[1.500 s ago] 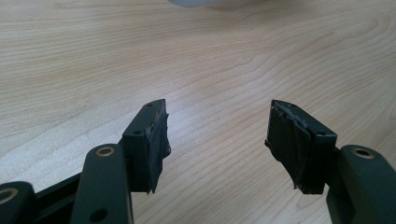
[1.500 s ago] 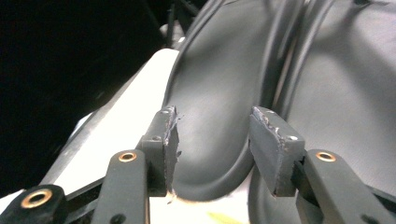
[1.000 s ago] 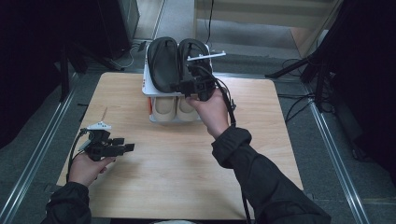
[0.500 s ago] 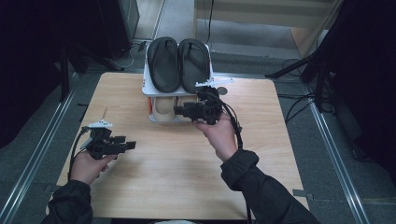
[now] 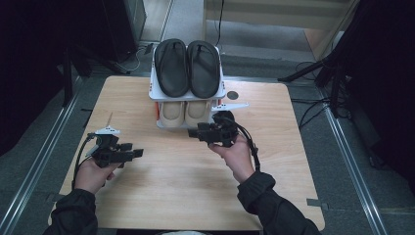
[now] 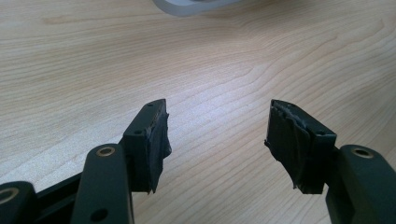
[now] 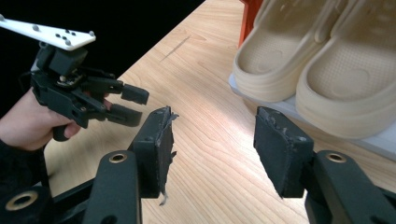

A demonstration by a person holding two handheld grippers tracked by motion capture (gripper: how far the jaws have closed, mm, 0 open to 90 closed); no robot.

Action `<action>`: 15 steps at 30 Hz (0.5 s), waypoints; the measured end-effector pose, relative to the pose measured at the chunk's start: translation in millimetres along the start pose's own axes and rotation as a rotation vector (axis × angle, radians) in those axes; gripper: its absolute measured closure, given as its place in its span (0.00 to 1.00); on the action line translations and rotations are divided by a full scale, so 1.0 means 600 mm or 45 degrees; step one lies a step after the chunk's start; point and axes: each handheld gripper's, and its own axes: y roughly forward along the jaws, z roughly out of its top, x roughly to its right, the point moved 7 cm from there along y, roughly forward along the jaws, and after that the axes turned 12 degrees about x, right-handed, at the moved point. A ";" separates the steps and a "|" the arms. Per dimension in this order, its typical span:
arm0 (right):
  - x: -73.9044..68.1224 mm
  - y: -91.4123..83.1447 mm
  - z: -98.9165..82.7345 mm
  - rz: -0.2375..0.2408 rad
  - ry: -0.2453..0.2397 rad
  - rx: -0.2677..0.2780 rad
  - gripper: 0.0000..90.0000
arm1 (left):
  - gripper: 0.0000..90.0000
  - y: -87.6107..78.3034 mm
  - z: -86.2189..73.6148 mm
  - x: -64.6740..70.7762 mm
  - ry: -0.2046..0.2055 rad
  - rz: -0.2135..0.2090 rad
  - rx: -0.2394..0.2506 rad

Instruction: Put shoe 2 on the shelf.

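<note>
Lowered since the earlier frame: right gripper, off the black slippers atop the rack, jaws just opening, nothing between. High view: beige slippers on the lower shelf, just beyond it. Left gripper near the table edge. Left gripper view: jaws apart, empty. Right gripper view: jaws apart, beige slippers ahead.

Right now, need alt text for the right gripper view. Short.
The right gripper hangs open and empty over the wooden table, just in front of a pair of beige slippers on a white shelf. At far left, the left gripper is held in a hand, also open.
</note>
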 end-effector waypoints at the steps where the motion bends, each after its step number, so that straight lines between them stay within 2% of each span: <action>1: 0.002 0.000 -0.003 0.007 -0.006 0.005 0.53 | 0.43 0.000 -0.001 0.000 0.006 -0.002 -0.006; 4: 0.008 -0.003 -0.017 0.004 -0.034 -0.003 0.53 | 0.43 0.000 -0.001 -0.001 0.004 -0.002 -0.009; 10: 0.023 -0.010 -0.041 0.004 -0.036 0.013 0.53 | 0.43 0.000 -0.002 0.001 0.012 -0.004 -0.017; 13: 0.034 -0.017 -0.056 -0.003 -0.034 0.000 0.53 | 0.43 0.001 -0.003 0.002 0.015 -0.004 -0.017; 15: 0.042 -0.024 -0.062 -0.012 -0.049 0.019 0.53 | 0.43 0.001 -0.003 0.002 0.017 -0.006 -0.019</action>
